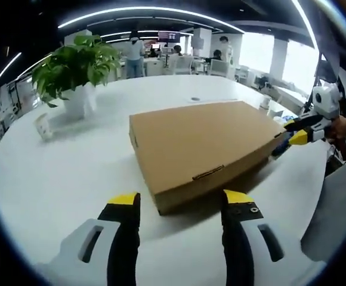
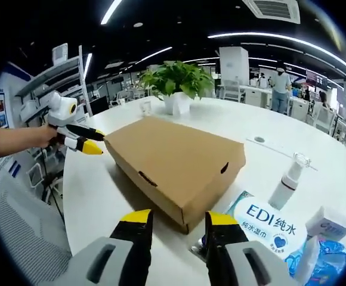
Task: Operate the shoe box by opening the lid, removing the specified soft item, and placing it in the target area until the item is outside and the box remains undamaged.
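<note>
A closed brown cardboard shoe box (image 1: 203, 146) lies flat on the round white table (image 1: 71, 179), lid down, with a tuck slot in its near edge. My left gripper (image 1: 180, 199) stands open just in front of the box's near corner, nothing between its jaws. My right gripper (image 1: 293, 140) reaches in from the right at the box's far right corner. In the right gripper view the same box (image 2: 173, 158) lies ahead of my open right gripper (image 2: 179, 219), and my left gripper (image 2: 92, 142) hovers by the box's left corner. The box's contents are hidden.
A potted plant (image 1: 74, 68) (image 2: 179, 80) stands on the table beyond the box. A wet-wipes pack (image 2: 268, 226), a white pump bottle (image 2: 289, 182) and a small carton (image 2: 334, 226) lie right of my right gripper. A person's sleeve (image 2: 18, 220) fills the lower left.
</note>
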`<state>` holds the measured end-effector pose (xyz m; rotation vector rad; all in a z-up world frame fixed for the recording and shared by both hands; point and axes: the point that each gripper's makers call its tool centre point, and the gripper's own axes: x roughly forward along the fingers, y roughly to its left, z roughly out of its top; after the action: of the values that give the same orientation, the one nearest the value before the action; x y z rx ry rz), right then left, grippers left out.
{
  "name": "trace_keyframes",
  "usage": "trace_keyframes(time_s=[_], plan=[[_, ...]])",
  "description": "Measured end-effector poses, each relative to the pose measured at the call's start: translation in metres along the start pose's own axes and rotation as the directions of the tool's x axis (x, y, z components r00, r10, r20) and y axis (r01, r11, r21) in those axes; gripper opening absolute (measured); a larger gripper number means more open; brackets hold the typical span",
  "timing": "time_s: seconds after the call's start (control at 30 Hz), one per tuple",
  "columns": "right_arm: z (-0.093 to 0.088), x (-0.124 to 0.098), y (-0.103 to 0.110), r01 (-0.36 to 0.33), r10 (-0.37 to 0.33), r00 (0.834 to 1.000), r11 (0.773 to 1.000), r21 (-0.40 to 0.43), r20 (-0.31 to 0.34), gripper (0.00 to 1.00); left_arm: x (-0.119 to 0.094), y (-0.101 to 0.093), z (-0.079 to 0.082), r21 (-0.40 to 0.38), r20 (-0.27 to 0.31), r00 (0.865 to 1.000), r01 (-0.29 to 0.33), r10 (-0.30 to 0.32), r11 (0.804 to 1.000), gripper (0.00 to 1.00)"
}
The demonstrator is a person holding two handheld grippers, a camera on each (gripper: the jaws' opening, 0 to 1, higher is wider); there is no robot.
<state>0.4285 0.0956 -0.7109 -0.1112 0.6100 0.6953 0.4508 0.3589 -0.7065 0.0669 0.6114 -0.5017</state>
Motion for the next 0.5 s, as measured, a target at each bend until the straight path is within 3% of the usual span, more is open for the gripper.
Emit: trace_keyframes(time_s=[0.2, 0.5], plan=[[0.002, -0.019, -0.002, 0.016, -0.016, 1.0, 1.0, -0.024, 0.017, 0.37, -0.011, -0.012, -0.001, -0.004, 0.023, 1.0, 0.001, -0.001, 1.0, 0.57], [0.0, -0.054, -0.012, 0.069, -0.068, 0.996, 0.998, -0.015, 0.056, 0.45, -0.034, -0.033, 0.012, 0.005, 0.075, 0.997, 0.007, -0.008, 1.0, 0.65]])
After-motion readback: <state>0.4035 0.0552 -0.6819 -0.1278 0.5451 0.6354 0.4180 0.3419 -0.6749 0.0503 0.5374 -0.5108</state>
